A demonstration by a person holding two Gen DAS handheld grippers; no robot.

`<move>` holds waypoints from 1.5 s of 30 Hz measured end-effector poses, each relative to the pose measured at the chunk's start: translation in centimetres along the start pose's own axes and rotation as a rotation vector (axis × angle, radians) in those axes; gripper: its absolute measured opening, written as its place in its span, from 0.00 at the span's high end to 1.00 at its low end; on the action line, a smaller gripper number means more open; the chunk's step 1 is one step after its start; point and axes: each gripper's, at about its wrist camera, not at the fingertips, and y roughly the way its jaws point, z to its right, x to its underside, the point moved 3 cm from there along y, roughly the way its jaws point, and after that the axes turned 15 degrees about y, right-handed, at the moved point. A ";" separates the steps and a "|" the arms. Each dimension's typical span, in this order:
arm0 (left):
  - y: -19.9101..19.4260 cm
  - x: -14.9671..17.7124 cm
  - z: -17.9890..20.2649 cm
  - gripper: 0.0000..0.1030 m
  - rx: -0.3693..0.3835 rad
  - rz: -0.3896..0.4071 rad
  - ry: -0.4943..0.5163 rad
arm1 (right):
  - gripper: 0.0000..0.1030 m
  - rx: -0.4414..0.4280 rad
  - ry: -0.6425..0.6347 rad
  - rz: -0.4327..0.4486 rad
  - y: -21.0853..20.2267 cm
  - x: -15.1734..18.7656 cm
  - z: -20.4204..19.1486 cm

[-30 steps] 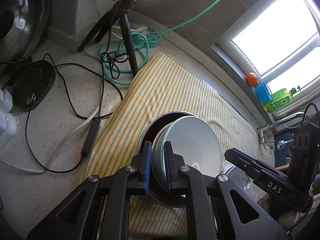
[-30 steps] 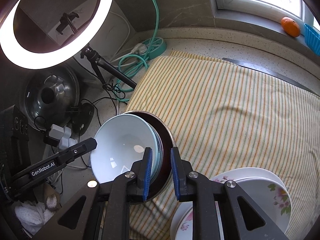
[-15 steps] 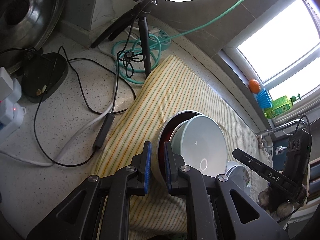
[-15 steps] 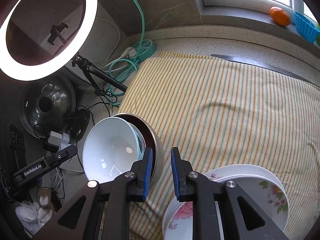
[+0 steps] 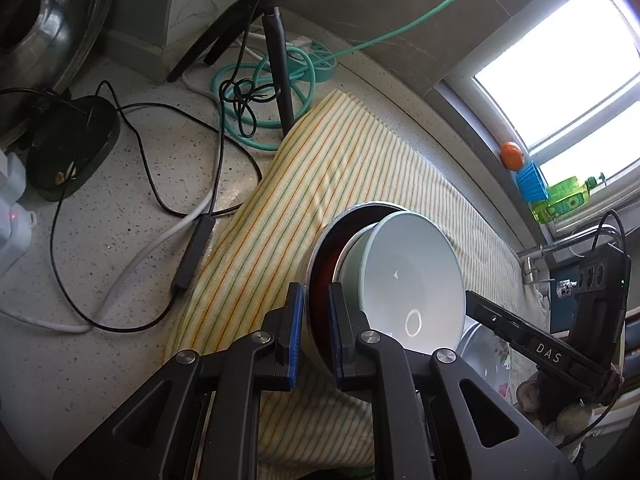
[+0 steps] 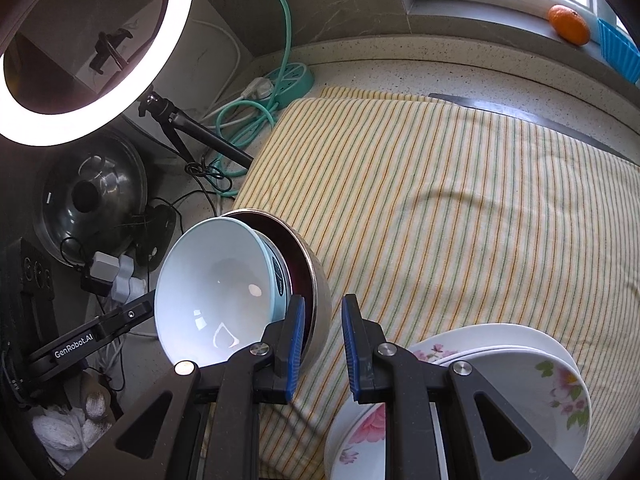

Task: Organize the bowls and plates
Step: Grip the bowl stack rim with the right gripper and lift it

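Both grippers pinch the steel bowl [image 5: 320, 264].
Left gripper [image 5: 314, 330] and right gripper [image 6: 322, 342] clamp its rim; arms read "DAS", "GenRobot.AI".

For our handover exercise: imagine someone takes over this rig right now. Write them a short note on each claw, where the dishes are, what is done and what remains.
Left claw: shut on the rim of the steel bowl with the dark red inside.
Right claw: shut on the opposite rim of that bowl.
The bowl is held tilted over the yellow striped cloth, with the pale blue bowl with the white inside nested in it.
Floral white plates are stacked beside the right claw.
Done: bowls nested, plates stacked.
Left: probably set the bowl pair down level, then release.
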 end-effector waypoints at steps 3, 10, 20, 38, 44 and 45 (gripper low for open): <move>0.3 0.0 -0.1 0.90 0.000 -0.001 -0.001 | 0.82 -0.002 0.011 -0.015 0.5 0.0 0.2; 1.0 0.1 -0.8 0.90 0.015 -0.013 -0.022 | 0.82 -0.012 0.029 -0.043 1.4 -0.1 0.4; 1.6 0.4 -0.8 0.91 0.026 -0.028 -0.027 | 0.90 -0.011 0.018 -0.062 2.2 0.1 -0.1; 0.2 0.2 -0.1 0.91 0.015 -0.004 -0.015 | 0.90 -0.006 0.009 -0.045 0.7 0.7 -0.6; -1.3 -0.3 1.0 0.91 0.021 0.028 0.013 | 0.90 -0.022 0.023 -0.027 -1.3 0.7 -0.6; -1.6 -0.5 1.2 0.91 0.023 0.034 0.018 | 0.90 -0.025 0.025 -0.024 -1.6 0.7 -0.6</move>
